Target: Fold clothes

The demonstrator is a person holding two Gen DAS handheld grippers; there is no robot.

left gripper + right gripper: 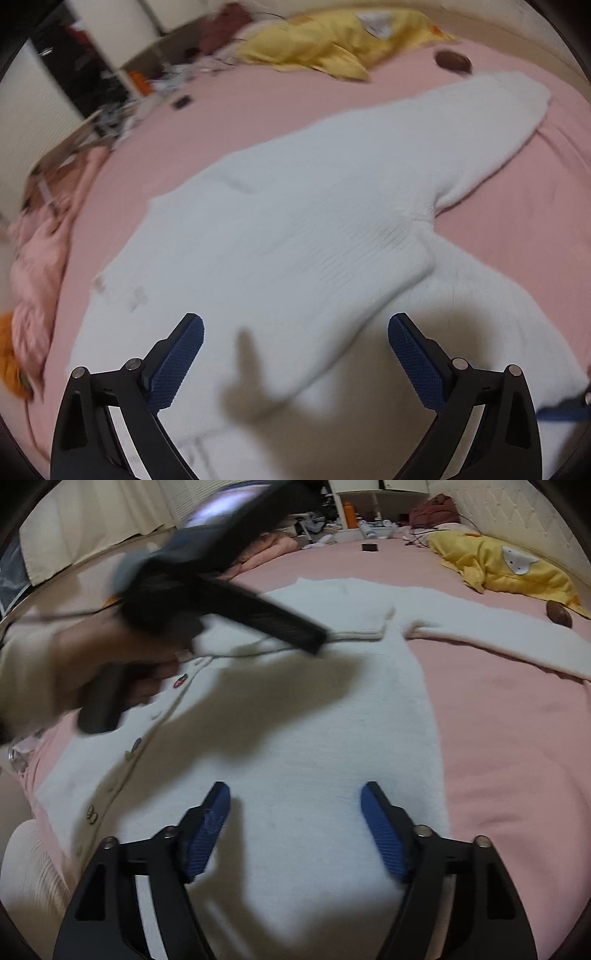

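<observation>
Blurred: left tongs (207, 590), smeared in the right view
Both tongs: spread wide, empty
Cardigan (295, 709): white fuzzy knit, flat on pink bed (517, 746)
Right tongs (295, 823): ribbed blue pads

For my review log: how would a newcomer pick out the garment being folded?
Look at the wide pink bed sheet. Spread flat across its middle lies the white fuzzy knit cardigan, one sleeve stretched toward the yellow bedding. Unlike that crumpled bedding, it is white, flat, and has small decorated buttons.

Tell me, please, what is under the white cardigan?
The white cardigan lies spread on the pink bed sheet, which shows all around it. Whether anything else lies beneath cannot be seen; the knit covers it.
</observation>
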